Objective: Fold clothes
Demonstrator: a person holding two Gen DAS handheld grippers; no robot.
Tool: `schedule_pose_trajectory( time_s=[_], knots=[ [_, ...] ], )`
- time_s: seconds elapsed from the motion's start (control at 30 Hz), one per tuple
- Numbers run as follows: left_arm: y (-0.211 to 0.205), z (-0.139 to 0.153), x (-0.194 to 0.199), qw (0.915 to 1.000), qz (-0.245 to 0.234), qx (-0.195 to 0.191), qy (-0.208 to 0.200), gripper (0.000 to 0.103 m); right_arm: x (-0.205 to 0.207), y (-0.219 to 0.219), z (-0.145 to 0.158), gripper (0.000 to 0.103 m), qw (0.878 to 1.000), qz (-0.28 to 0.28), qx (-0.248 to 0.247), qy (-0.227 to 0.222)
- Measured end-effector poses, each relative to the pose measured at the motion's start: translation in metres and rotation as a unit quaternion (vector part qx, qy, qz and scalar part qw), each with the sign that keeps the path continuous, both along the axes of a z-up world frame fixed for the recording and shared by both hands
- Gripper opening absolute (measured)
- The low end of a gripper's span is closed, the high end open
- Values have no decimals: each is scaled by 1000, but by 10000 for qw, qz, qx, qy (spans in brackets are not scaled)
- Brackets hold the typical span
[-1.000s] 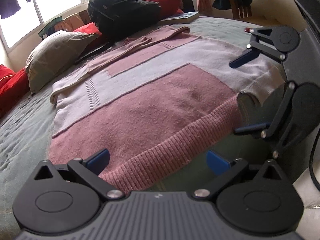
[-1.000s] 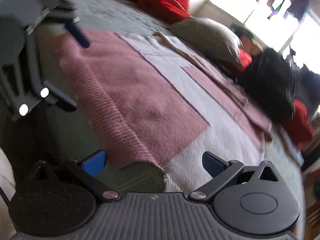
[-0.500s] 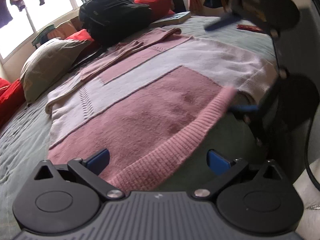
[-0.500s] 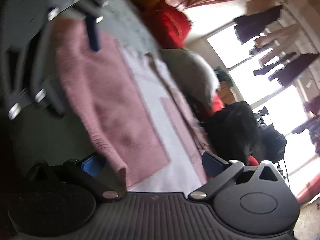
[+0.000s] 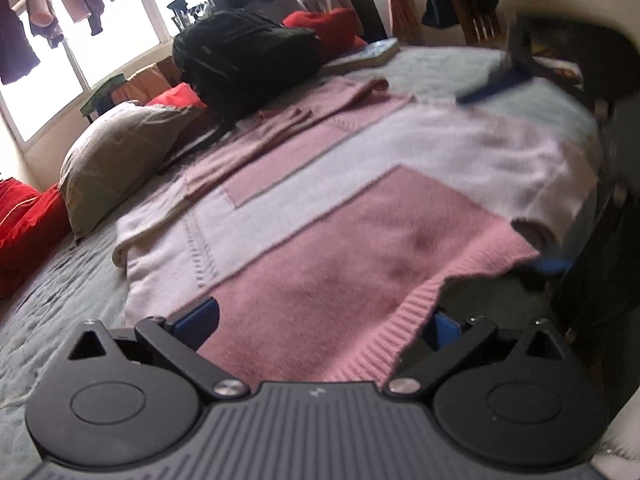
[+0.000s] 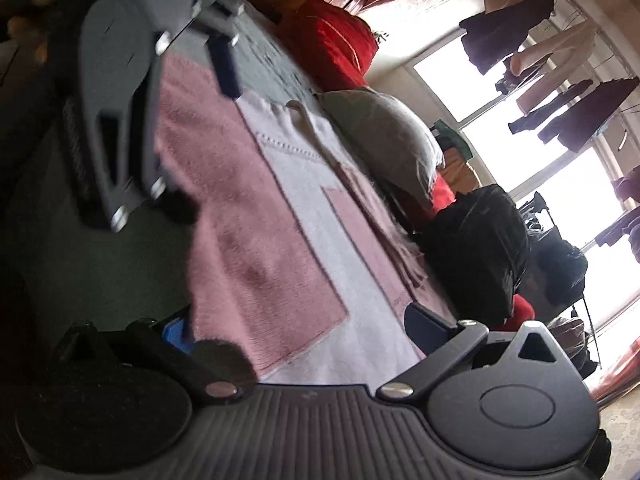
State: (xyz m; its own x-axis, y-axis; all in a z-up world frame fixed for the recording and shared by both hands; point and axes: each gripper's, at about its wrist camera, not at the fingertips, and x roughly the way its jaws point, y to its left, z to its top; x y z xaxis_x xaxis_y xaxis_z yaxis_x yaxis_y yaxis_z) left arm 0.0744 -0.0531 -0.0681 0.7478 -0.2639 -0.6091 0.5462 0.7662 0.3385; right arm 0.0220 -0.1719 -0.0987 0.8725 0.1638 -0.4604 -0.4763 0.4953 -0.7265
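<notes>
Pink/white sweater (image 5: 340, 216) flat on bed (image 5: 48, 312), hem end lifted. Left tool (image 5: 320, 320) wide open, hem lying between fingers, 6 o'clock edge. Right tool (image 6: 296, 328) also spread, hem corner between fingers, w/ grip unclear. Backpack (image 5: 244, 56) at 12.

The sweater (image 5: 320, 216) lies on the bed (image 5: 48, 304) ahead of both grippers. Beyond it sit a backpack (image 5: 244, 56) and, further left, a pillow (image 5: 116, 152)
</notes>
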Motion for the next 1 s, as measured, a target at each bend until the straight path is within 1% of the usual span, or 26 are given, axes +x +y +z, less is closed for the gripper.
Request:
schedule_pose_trajectory(
  time_s=[0.07,0.13,0.2,0.3,0.33,0.37,0.43,0.5,0.57,0.67,0.73,0.87,0.93,1.0],
  knots=[
    [1,3,0,10000,-31,-48,-15,102,3,4,-6,103,10000,-43,39,-47],
    [1,4,-2,9999,-81,-59,-6,102,7,7,-9,103,9997,-124,54,-199],
    [0,1,-5,9998,-183,-4,58,102,9,10,-7,103,9990,-181,87,-404],
    [0,-7,-8,9990,-386,69,233,102,9,8,1,103,9977,-228,227,-596],
    [-1,-9,-8,9989,-408,75,216,102,9,6,4,103,9973,-246,278,-631],
    [-2,-11,-8,9990,-400,98,173,102,9,5,6,103,9970,-261,330,-656],
    [-6,-14,-6,9994,-228,253,-70,102,9,3,6,103,9969,-294,362,-638],
    [-11,-18,-5,9970,-43,574,-510,102,10,1,2,103,9971,-329,355,-584],
    [-14,-23,-5,9931,20,874,-781,102,10,-1,-2,103,9973,-364,348,-529],
    [-11,-28,-7,9899,-97,1082,-915,102,11,-4,-7,103,9976,-417,337,-447],
    [-7,-30,-9,9885,-129,1145,-981,102,11,-6,-11,103,9977,-452,330,-392],
    [6,-30,-11,9864,-2,1257,-1056,102,13,-17,-17,103,9968,-651,308,-358],
    [14,-29,-11,9846,83,1379,-1072,103,15,-24,-16,103,9957,-822,236,-353],
    [21,-29,-11,9809,144,1566,-1147,103,17,-31,-17,103,9945,-970,70,-394]
  ],
)
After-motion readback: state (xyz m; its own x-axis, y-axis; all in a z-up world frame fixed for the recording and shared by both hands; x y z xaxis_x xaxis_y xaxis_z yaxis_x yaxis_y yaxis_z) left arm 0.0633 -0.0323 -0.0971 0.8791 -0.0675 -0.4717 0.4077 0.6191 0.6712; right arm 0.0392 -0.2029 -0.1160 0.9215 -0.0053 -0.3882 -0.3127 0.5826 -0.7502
